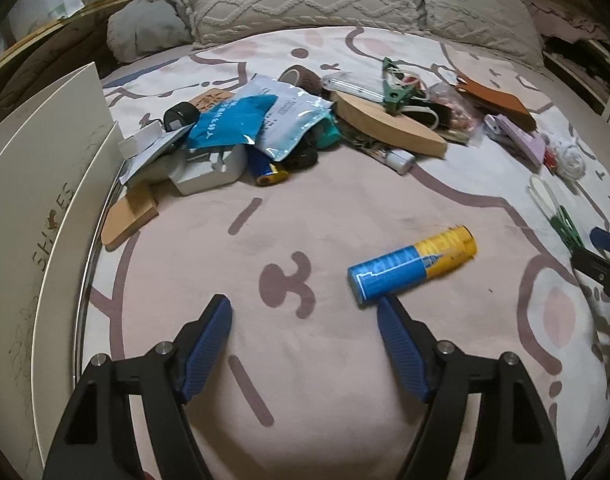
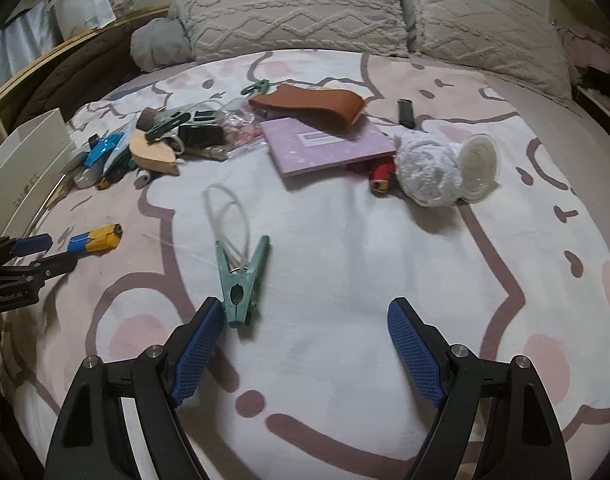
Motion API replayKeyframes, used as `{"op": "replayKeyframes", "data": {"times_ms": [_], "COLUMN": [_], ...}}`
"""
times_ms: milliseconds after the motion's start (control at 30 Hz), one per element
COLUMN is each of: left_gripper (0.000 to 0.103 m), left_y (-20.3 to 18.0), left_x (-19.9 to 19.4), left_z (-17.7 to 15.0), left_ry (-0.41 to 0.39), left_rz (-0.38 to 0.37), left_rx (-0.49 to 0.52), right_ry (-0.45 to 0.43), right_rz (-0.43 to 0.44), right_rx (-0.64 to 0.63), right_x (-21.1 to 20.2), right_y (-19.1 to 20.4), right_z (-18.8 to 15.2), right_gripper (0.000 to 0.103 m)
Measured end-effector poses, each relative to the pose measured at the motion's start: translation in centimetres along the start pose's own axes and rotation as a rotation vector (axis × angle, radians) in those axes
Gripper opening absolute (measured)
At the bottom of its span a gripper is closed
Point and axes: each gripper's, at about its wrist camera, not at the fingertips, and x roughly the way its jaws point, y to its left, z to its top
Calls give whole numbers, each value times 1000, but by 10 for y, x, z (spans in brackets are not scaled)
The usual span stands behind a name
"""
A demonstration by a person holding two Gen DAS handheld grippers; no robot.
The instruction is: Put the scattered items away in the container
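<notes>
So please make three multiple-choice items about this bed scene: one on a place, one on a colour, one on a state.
1. Where does the blue and yellow cylindrical battery lie?
A. inside the white cardboard box
B. on the pink patterned blanket, just ahead of the left gripper
C. on the purple notebook

2. What colour is the plastic clothes peg nearest the right gripper?
A. green
B. red
C. black

3. How are both grippers?
A. both shut on items
B. left open, right shut
C. both open and empty

Answers:
1 B: the battery rests on the blanket by the tip of a finger of the left gripper.
2 A: the peg beside the right gripper is green.
3 C: wide gaps show between both pairs of fingers, with nothing held.
</notes>
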Motion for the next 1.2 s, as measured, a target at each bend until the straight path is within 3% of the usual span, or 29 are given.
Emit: {"op": "replayKeyframes", "data": {"times_ms": [133,467,633,867,1133,1200], "left_gripper": [86,87,87,87,87,87], "left_y": [6,10,8,-14,-34,-37], "left_x": [5,12,9,2,5,7], "left_z": [4,10,7,4,5,6], "left_ry": [0,-5,-7,-28,-47,-58], "left_rz": [19,21,6,-108,-129,-128], "left_rx": [-37,-71,-47,25,91,98], "right_ry": [2,9,12,19,18,20], "right_rz": [-8,2,-6,-6,1,7], "right_rx": [33,98,106,119,126,112], "right_x": [1,6,10,16,20,21], "right_y": [-10,-30,-35,-42,-46,-44], "right_z": [2,8,12,18,20,20], "right_gripper": [84,84,84,84,85,92]}}
